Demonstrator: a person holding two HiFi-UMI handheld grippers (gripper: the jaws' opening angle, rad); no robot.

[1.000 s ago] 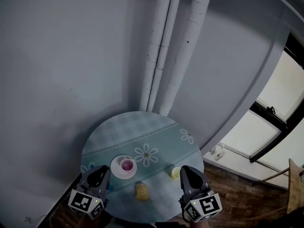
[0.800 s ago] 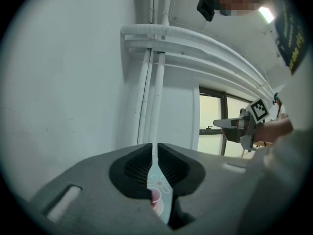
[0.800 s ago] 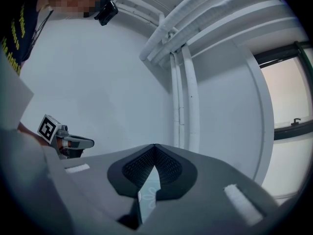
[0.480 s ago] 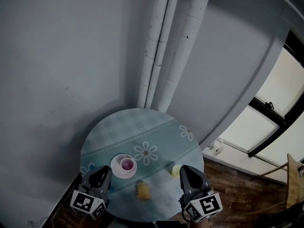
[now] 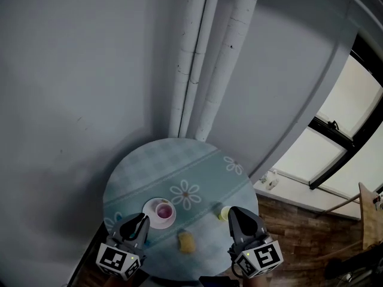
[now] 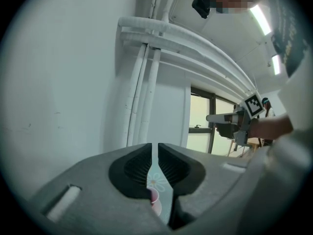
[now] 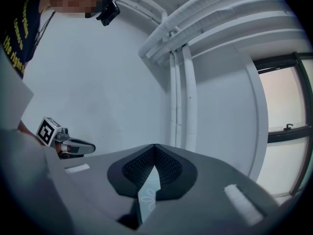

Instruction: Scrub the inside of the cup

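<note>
Teal floral table [image 5: 161,163], pink cup [image 5: 164,210], grey wall [image 5: 72,70]

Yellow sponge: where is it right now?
Head view: the yellow sponge lies near the front edge of the round teal table, between the left gripper and right gripper, right of the pink cup on its white saucer.

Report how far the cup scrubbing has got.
Done: nothing visible. In hand: nothing; the left gripper, jaws barely apart, and the shut right gripper are empty. Remaining: grasp the yellow sponge lying on the round flower-patterned table, steady the pink cup on its white saucer, scrub inside.
</note>
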